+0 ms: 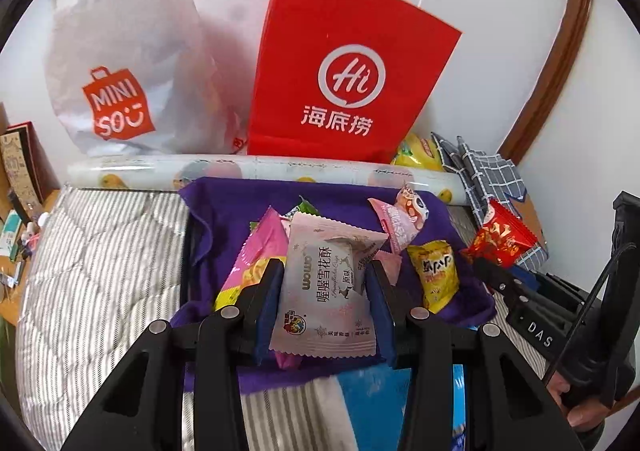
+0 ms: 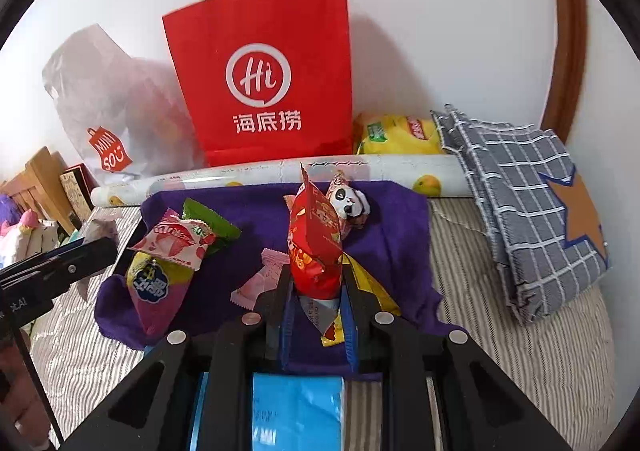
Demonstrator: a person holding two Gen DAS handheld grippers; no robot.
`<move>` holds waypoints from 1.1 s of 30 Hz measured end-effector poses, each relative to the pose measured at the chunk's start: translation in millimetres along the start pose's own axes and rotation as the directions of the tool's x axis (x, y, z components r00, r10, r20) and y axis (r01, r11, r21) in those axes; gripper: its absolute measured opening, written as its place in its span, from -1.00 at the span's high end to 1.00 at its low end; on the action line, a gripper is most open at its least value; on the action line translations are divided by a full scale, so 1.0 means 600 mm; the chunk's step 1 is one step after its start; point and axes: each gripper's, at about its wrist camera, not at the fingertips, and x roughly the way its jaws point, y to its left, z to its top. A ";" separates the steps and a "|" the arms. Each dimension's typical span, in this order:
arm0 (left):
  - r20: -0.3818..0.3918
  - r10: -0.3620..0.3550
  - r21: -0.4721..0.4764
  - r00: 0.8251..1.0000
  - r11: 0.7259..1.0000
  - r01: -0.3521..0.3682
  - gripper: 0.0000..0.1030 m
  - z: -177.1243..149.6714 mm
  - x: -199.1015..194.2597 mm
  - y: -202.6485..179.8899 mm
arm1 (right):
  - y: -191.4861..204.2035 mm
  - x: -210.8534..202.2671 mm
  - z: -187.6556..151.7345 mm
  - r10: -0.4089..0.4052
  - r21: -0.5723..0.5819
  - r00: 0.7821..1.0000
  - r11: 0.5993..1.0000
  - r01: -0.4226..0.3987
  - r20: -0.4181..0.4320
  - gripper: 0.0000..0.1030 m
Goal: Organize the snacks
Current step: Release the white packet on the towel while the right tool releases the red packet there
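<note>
My left gripper (image 1: 325, 283) is shut on a pale pink snowflake-crisp packet (image 1: 326, 283), held above the purple cloth (image 1: 224, 219). My right gripper (image 2: 316, 287) is shut on a red snack packet (image 2: 316, 247), standing on edge above the same purple cloth (image 2: 400, 219). That red packet also shows in the left wrist view (image 1: 500, 239), with the right gripper's fingers (image 1: 496, 283) below it. On the cloth lie a yellow packet (image 1: 434, 275), a pink panda packet (image 1: 400, 219), a pink and yellow packet (image 1: 256, 251), a strawberry packet (image 2: 176, 243) and a green packet (image 2: 212, 227).
A red paper bag (image 2: 264, 71) and a white Miniso bag (image 1: 120, 63) stand against the wall. A patterned roll (image 2: 280, 173) lies before them. A yellow chip bag (image 2: 396, 133) and a grey checked cloth (image 2: 520, 187) are at the right. Striped bedding (image 1: 100, 271) surrounds the cloth.
</note>
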 end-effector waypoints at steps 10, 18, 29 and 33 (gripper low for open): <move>-0.071 -0.038 -0.030 0.997 0.999 0.036 0.19 0.017 0.082 0.003 | -0.002 0.071 -0.003 0.003 -0.023 0.997 1.000 -0.005 -0.082 0.61; -0.076 -0.036 -0.007 0.996 0.999 0.035 0.18 0.018 0.106 -0.006 | -0.010 0.097 -0.008 0.014 -0.004 0.993 1.000 -0.015 -0.121 0.61; -0.077 -0.024 0.003 0.997 1.000 0.025 0.18 0.018 0.105 -0.007 | -0.010 0.082 -0.006 0.010 -0.004 0.995 1.000 -0.010 -0.095 0.49; -0.076 -0.009 0.019 0.997 1.000 0.010 0.17 0.018 0.104 -0.011 | -0.011 0.059 -0.003 0.001 -0.005 0.998 1.000 -0.002 -0.065 0.18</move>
